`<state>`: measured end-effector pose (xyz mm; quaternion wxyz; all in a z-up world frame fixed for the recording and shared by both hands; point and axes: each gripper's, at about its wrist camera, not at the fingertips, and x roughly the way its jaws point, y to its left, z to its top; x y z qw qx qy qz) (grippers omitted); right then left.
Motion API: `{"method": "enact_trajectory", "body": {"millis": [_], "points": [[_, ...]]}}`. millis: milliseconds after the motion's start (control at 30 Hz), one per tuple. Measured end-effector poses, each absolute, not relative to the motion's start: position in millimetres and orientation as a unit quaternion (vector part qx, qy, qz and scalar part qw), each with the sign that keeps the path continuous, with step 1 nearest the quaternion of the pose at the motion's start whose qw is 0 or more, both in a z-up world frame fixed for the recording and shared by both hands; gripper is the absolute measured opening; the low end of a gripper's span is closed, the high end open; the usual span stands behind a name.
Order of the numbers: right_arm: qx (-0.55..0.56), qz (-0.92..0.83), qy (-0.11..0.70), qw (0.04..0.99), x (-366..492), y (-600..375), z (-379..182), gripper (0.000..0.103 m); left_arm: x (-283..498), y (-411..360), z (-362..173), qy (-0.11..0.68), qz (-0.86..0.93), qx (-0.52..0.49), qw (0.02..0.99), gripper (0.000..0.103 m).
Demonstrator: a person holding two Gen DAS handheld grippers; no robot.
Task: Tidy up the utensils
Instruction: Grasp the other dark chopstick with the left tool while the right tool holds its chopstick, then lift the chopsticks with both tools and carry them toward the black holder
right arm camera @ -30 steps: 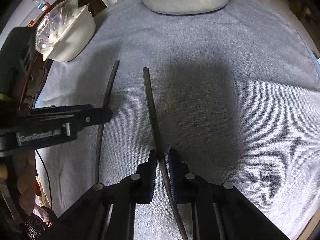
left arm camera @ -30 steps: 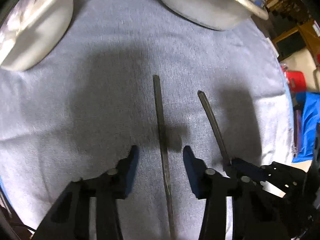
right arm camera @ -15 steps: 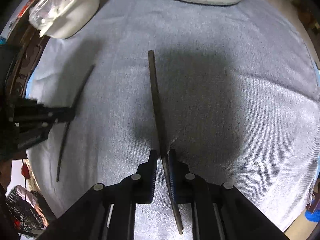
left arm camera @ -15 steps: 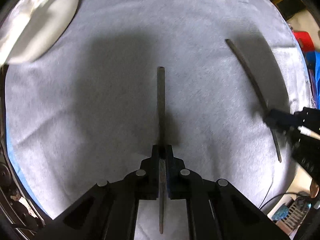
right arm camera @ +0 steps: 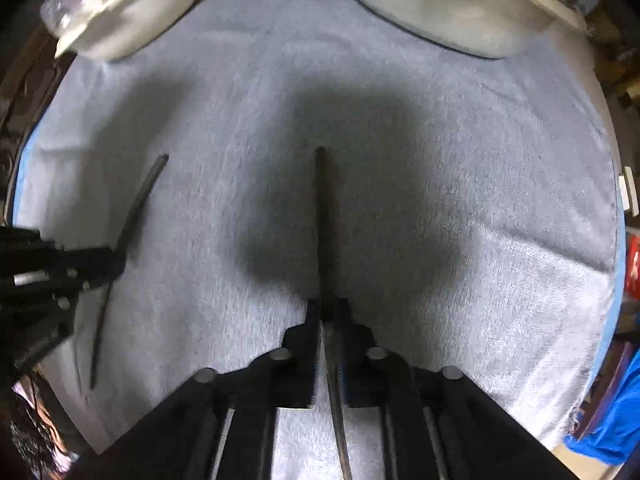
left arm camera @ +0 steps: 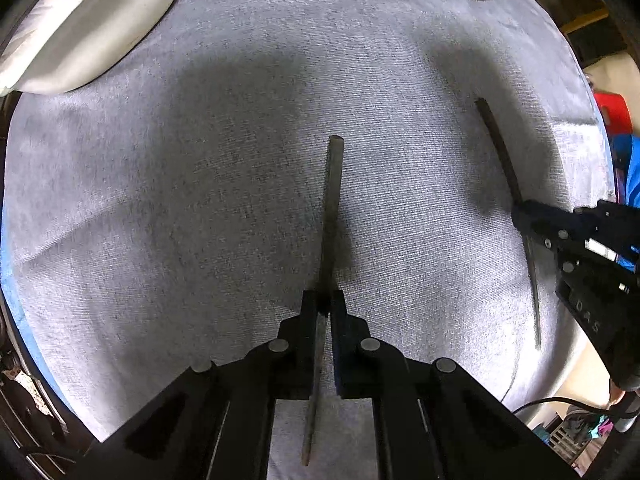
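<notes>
My left gripper [left arm camera: 323, 304] is shut on a thin dark utensil handle [left arm camera: 332, 200] and holds it above the grey cloth [left arm camera: 160, 200], pointing away from me. My right gripper [right arm camera: 328, 312] is shut on a second thin dark utensil [right arm camera: 322, 216], also held above the cloth. Each gripper shows in the other's view: the right one [left arm camera: 524, 216] at the right edge with its utensil [left arm camera: 500, 148], the left one [right arm camera: 116, 258] at the left edge with its utensil [right arm camera: 140, 196]. The working ends of both utensils are hidden.
A white bowl [left arm camera: 80, 28] wrapped in plastic sits at the back left, also seen in the right wrist view [right arm camera: 128, 12]. A large metal bowl [right arm camera: 460, 4] sits at the back right. Clutter lies past the right cloth edge.
My left gripper closed on its utensil and lifted it. Both grippers rose with their utensils and moved apart sideways.
</notes>
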<state>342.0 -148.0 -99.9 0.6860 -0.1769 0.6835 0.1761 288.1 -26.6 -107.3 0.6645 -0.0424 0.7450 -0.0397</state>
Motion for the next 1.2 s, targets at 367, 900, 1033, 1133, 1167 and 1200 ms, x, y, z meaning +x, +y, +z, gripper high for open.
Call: {"method": "enact_trajectory", "body": {"millis": [367,900,1033,1133,1167,1200], "points": [[-0.191,0.182,0.712,0.651,337,-155,-95,0.010,275,-32,-106,0.763,-0.037,-0.020,0.645,0.006],[-0.067,0.175,0.678,0.711,320,-227,-78,0.007,231,-1,-93,0.701,-0.007,-0.104,0.705,0.005],[-0.011,0.178,0.650,0.739,300,-254,-56,0.007,193,41,-83,0.656,0.020,-0.167,0.736,0.005],[0.044,0.185,0.623,0.759,281,-276,-39,0.007,154,60,-73,0.619,0.038,-0.225,0.751,0.005],[0.056,0.185,0.616,0.764,276,-282,-33,0.007,147,66,-66,0.609,0.044,-0.240,0.754,0.005],[0.068,0.186,0.607,0.769,268,-288,-28,0.007,138,71,-61,0.597,0.051,-0.253,0.760,0.005]]}}
